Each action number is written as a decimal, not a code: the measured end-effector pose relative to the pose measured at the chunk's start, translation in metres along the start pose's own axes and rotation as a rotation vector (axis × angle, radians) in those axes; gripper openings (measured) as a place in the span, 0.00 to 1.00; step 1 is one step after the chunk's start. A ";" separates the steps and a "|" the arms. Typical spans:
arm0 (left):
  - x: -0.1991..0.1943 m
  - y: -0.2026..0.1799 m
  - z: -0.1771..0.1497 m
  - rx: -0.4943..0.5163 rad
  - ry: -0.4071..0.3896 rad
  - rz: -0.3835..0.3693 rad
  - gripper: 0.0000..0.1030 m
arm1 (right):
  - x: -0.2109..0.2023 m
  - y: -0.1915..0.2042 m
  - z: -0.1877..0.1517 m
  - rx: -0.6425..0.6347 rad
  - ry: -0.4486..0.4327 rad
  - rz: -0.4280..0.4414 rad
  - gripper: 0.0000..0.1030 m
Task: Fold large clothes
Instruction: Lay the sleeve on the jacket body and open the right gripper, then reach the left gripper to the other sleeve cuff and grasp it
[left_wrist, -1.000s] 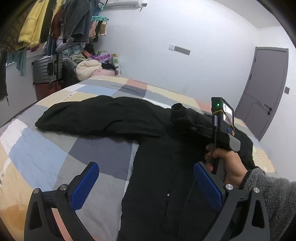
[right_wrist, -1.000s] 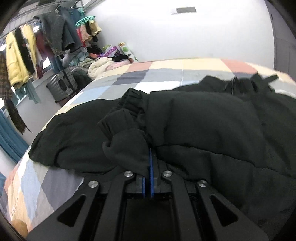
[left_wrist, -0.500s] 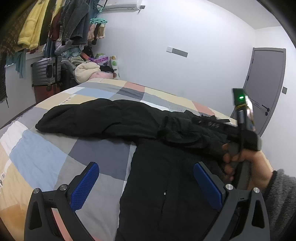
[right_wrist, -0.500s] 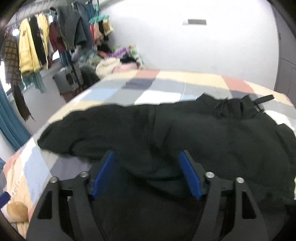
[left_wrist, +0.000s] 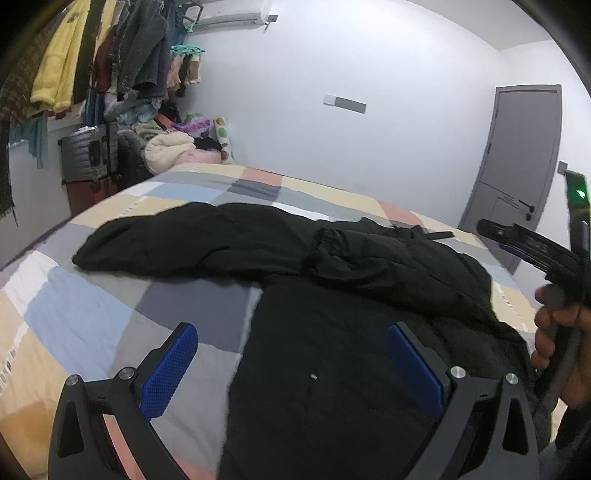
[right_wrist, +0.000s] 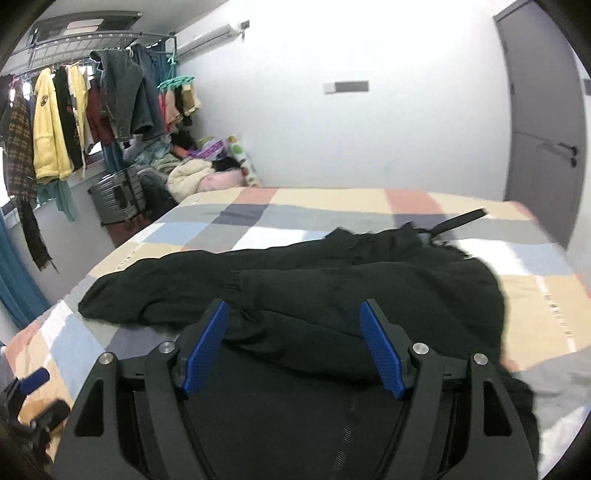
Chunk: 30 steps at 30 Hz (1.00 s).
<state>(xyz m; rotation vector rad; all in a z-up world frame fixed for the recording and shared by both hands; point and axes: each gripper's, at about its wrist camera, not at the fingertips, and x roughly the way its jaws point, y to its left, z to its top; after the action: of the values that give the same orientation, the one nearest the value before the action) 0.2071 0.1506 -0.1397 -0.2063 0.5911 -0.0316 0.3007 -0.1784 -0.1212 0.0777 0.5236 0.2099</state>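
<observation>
A checked quilt (right_wrist: 332, 206) in grey, blue, cream and salmon squares covers the bed. Past the bed's far left corner stands a grey suitcase (left_wrist: 90, 153) with a dark red one under it in the left view. Beside them, against the wall, lies a heap of clothes (right_wrist: 199, 173) topped by a cream fleece and something pink. Above, a rail (right_wrist: 85, 38) carries hanging clothes, among them a yellow jacket (right_wrist: 48, 140) and a dark denim one (right_wrist: 122, 99). An air conditioner (left_wrist: 229, 18) sits high on the white wall. A small grey panel (left_wrist: 345, 103) is fixed mid-wall. A grey door (left_wrist: 521, 155) with a dark handle stands beyond the bed's far right corner.
</observation>
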 end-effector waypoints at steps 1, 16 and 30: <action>-0.002 -0.003 -0.002 -0.001 -0.001 -0.007 1.00 | -0.010 -0.005 -0.003 0.013 -0.010 0.004 0.72; -0.038 -0.055 -0.018 0.065 0.021 0.028 1.00 | -0.114 -0.042 -0.054 0.054 0.026 -0.053 0.73; -0.123 -0.112 0.016 0.132 0.032 0.054 1.00 | -0.172 -0.044 -0.088 0.107 0.034 -0.101 0.81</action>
<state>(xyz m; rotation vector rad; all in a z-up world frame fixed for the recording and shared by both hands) 0.1171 0.0546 -0.0369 -0.0613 0.6244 -0.0215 0.1188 -0.2573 -0.1191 0.1521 0.5708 0.0847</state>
